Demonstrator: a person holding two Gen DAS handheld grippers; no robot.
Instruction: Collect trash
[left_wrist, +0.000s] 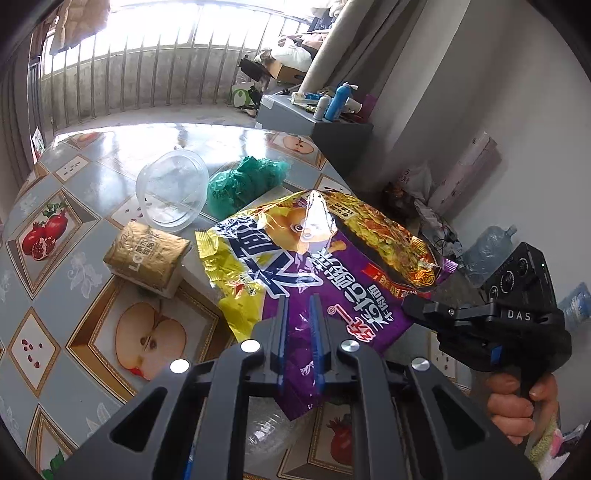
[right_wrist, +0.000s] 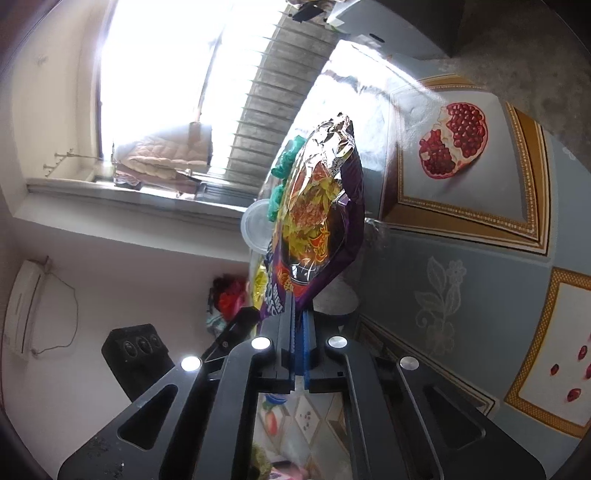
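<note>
**Operator:** Progress is small, I judge. Only one piece of trash is taken so far: the big purple and yellow snack bag (left_wrist: 317, 254). My left gripper (left_wrist: 298, 321) has its jaws narrow on the near purple edge of the bag, and the foil passes between the blue pads, so I read it as gripped. My right gripper (right_wrist: 298, 325) is closed tight on another corner of the same bag (right_wrist: 317, 206). In the left wrist view I see that gripper (left_wrist: 410, 304) coming from the right side, with the hand (left_wrist: 517, 402) on its handle.

**Colleague:** So both claws hold the same thing. What is left on the table?

**Operator:** Several things. The clear plastic bowl (left_wrist: 171, 192), the green crumpled bag (left_wrist: 245, 182) just beside it, and the gold packet (left_wrist: 147, 258) near the yellow end of the snack bag. All are untouched on the table (left_wrist: 55, 302). I see no bin or trash sack in either view, so I cannot tell where the bag must go.

**Colleague:** And room for moving?

**Operator:** Toward me and to the left the tabletop is free. The far edge of the bag hangs near the right border of the table, and beyond it there is clutter on the floor and a water bottle (left_wrist: 487, 254). I would lift up and pull back, not sweep forward, because the bowl and the green bag stand close behind.
</note>
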